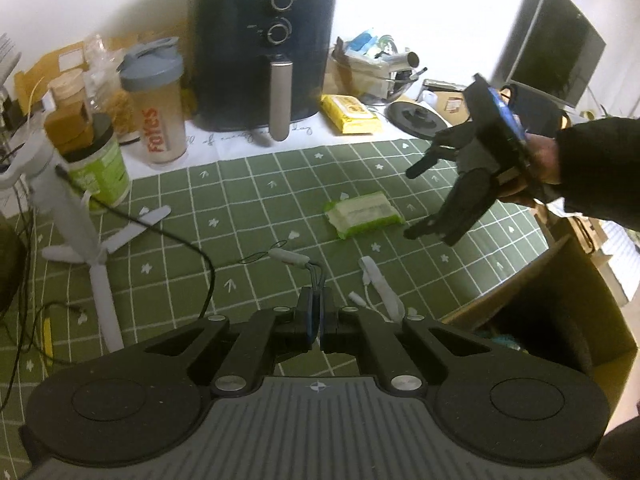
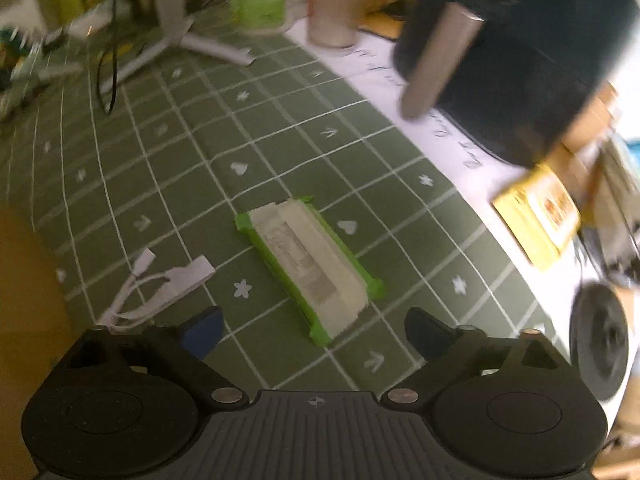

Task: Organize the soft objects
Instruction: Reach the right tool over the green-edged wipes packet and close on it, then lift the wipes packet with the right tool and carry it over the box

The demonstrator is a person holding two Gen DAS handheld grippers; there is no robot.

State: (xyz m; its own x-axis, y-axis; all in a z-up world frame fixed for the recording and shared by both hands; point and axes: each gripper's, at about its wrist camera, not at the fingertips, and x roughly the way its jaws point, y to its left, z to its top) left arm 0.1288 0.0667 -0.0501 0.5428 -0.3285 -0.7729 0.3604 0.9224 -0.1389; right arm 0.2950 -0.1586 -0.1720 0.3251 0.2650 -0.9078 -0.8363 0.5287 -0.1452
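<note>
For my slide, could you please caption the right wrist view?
Open right gripper above a green-edged white soft packet on the green grid tablecloth.

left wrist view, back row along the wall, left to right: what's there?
Green-label tub → shaker bottle → black air fryer → yellow packet → round black lid → dark monitor.

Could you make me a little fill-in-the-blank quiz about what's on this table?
1. The green packet lies on a checked cloth coloured ____.
2. The left gripper is shut on a thin grey ____.
3. The right gripper has its jaws ____.
4. The air fryer has ____ round dials.

Missing words: green; cord; open; two
</note>
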